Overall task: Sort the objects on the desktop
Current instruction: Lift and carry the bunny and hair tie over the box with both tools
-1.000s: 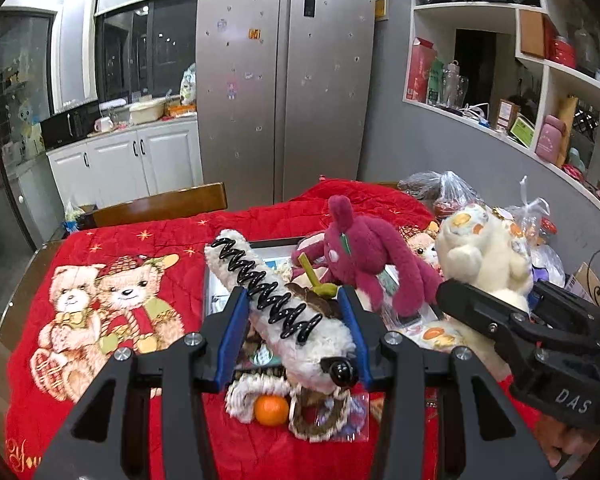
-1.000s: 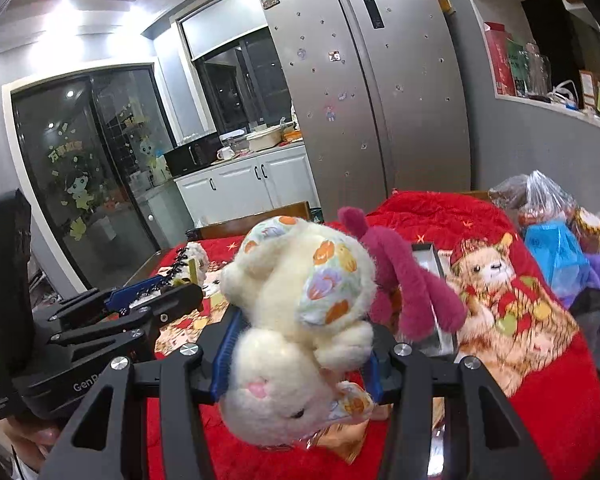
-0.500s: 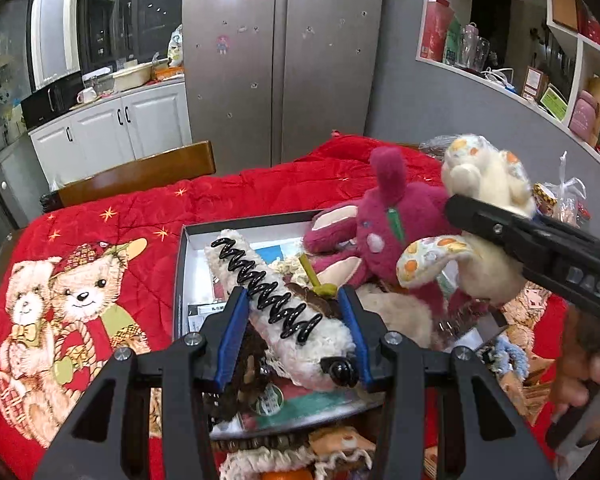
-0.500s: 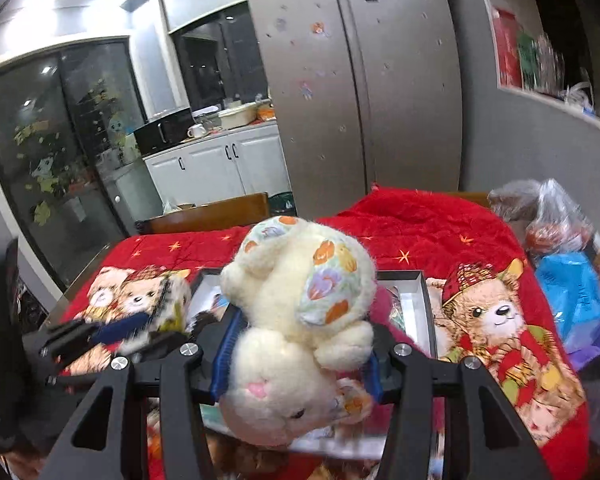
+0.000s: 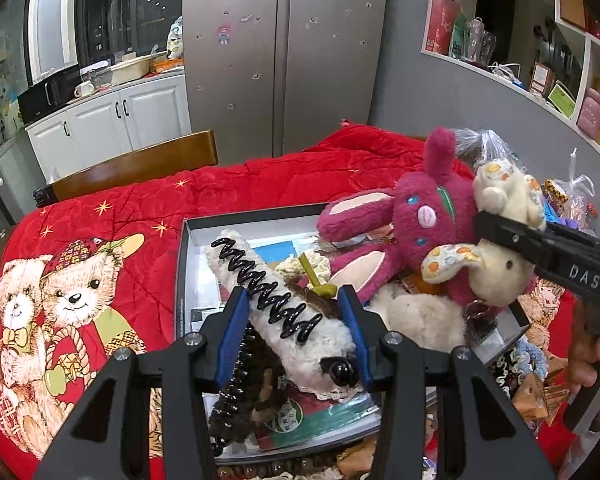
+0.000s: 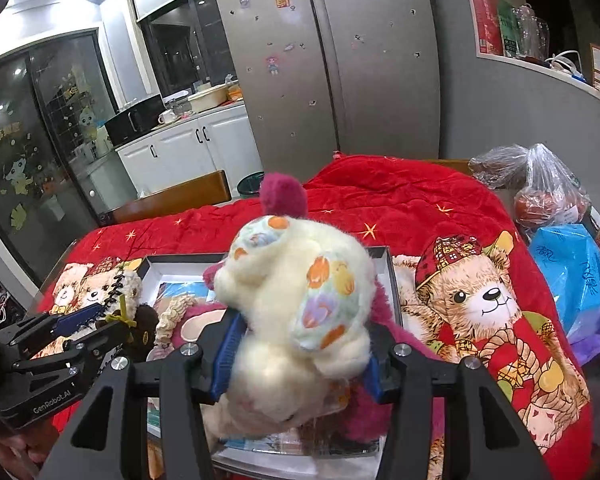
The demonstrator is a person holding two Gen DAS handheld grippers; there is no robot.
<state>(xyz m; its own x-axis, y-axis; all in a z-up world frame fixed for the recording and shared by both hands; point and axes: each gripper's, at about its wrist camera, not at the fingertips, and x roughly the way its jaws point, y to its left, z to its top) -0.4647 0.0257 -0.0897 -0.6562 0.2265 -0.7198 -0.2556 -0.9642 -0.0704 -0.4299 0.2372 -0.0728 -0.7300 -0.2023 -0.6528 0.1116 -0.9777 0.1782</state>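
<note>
My left gripper (image 5: 296, 320) is shut on a long white fuzzy plush (image 5: 300, 332) with a black spiral clip (image 5: 268, 280) along it, held low over a grey-rimmed box (image 5: 182, 264). My right gripper (image 6: 300, 360) is shut on a cream plush with coloured patches (image 6: 300, 300), also over the box (image 6: 388, 276). In the left wrist view that cream plush (image 5: 504, 272) presses against a magenta plush rabbit (image 5: 416, 220) lying in the box. The rabbit's ear (image 6: 284, 196) pokes up behind the cream plush. The box also holds papers and small soft items.
A red quilt with bear prints (image 5: 80, 280) covers the table. A wooden chair back (image 5: 132, 168) stands at the far edge. Plastic bags (image 6: 548, 196) and a blue bag (image 6: 576, 272) crowd the right side. Beads and wrapped bits (image 5: 540, 392) lie by the box's near edge.
Both grippers have come forward and down over the box with their plush toys still held. The cream plush now sits against the magenta rabbit.
</note>
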